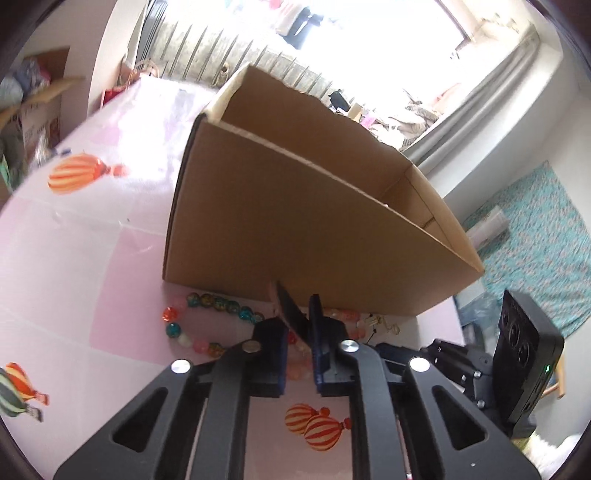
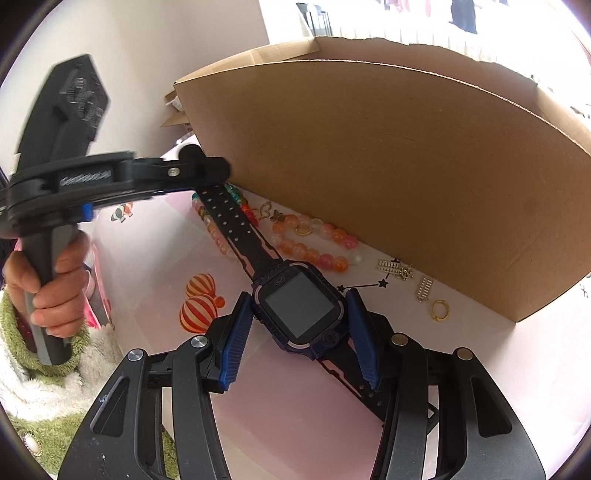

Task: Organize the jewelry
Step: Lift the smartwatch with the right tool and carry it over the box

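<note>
Near the brown cardboard box on the pink table | my left hand-held gripper pinches the black perforated strap | my right hand-held gripper grips the dark blue square smartwatch | orange bead bracelet lies just beyond the watch, beside the box.

Daylight floods from window, upper frame, blown out white. Strong fisheye bending, dark vignette corners. Left gripper motion-blurred, left of frame. Soft shadow on box front.
</note>
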The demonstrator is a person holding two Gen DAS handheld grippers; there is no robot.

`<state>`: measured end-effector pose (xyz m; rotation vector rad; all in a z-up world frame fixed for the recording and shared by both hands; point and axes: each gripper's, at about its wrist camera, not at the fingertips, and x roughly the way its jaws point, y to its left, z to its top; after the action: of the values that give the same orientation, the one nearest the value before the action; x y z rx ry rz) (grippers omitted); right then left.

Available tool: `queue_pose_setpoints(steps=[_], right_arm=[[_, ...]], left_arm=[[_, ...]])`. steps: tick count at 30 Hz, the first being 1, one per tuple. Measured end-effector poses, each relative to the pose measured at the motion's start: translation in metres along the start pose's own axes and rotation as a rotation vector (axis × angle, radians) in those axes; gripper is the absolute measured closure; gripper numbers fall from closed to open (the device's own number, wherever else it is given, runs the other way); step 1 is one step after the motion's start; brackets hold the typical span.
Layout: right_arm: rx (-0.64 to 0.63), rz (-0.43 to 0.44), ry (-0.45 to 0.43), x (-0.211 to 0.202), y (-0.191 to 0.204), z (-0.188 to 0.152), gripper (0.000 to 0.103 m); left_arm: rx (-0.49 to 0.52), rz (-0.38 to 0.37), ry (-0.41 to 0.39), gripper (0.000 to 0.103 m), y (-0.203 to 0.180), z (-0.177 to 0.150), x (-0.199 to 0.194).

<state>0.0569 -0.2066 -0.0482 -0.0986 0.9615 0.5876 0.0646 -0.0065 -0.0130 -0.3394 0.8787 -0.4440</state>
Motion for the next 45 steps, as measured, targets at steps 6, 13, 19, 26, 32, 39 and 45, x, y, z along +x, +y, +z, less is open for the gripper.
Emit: queue_pose_setpoints(steps=[6, 13, 19, 26, 32, 39, 45], right_arm=[[-0.026, -0.014, 0.002, -0.002, 0.013, -0.004, 0.055], [-0.079, -0.12, -0.021, -0.007, 0.037, -0.018, 0.053], [0.152, -0.153, -0.104, -0.046, 0.014, -0.032, 0.041], [0.498, -0.18, -0.128, -0.076, -0.033, -0.071, 0.041], [0.636, -0.122, -0.117, -0.055, -0.049, -0.078, 0.056], [0.669, -0.062, -0.103, -0.052, -0.05, -0.076, 0.078], [0.851, 0.246, -0.229, -0.062, -0.066, -0.094, 0.084]], left_arm=[[0.177, 0.083, -0.028, 0.1, -0.034, -0.023, -0.028], [0.247, 0.193, 0.034, 0.1, -0.027, -0.051, -0.019], [0.225, 0.222, 0.079, 0.1, -0.017, -0.064, -0.011], [0.237, 0.259, 0.095, 0.099, -0.015, -0.069, -0.006], [0.241, 0.27, 0.101, 0.099, -0.011, -0.07, -0.009], [0.245, 0.281, 0.1, 0.099, -0.012, -0.07, -0.009], [0.252, 0.286, 0.1, 0.099, -0.013, -0.07, -0.009]])
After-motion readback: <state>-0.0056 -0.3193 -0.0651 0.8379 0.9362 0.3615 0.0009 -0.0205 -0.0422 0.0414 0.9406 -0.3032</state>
